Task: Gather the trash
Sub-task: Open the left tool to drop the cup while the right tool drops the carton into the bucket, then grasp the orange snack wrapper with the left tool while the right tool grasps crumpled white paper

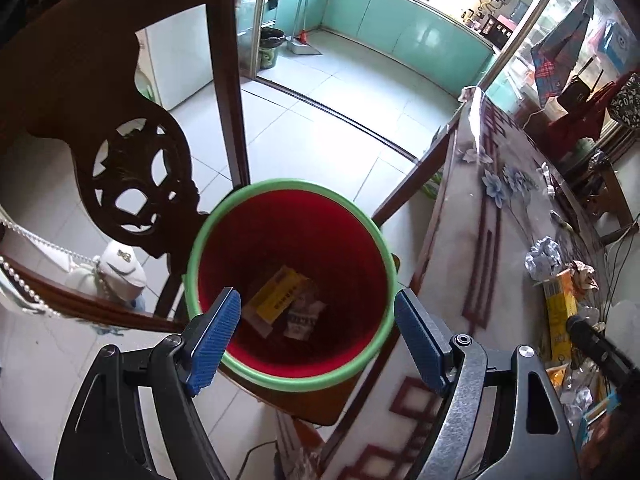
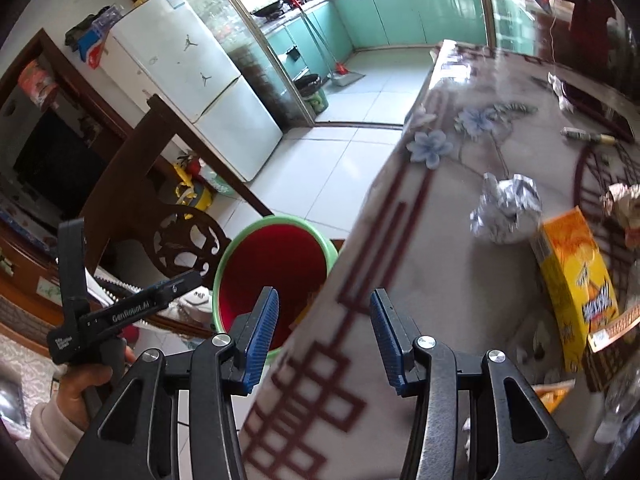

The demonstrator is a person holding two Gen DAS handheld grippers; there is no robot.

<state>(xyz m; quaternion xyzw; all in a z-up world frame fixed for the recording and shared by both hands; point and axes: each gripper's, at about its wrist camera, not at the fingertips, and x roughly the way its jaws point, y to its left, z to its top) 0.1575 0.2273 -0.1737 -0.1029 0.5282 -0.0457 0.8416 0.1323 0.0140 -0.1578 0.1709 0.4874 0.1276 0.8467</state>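
Hovering my empty left gripper (image 1: 316,336) over the red bin (image 1: 292,280), fingers spread wide; my right gripper (image 2: 324,336), also open, sits at the tabletop (image 2: 400,264) edge.

The crumpled foil ball (image 2: 506,208) looks light and crushable, so I'd pinch its middle; the yellow carton (image 2: 576,284) beside it seems stiffer, best gripped across its narrow sides.

- A home: a dining area that opens onto a kitchen at the far side.
- The kitchen has mint-green cabinets (image 2: 420,12), a counter with a wok (image 2: 268,10), and a broom with dustpan (image 1: 304,42) on the pale tiled floor (image 1: 312,128).
- A white two-door fridge (image 2: 200,92) stands far left.
- A carved dark wooden chair (image 1: 120,168) stands near a table under a floral cloth (image 2: 452,152).
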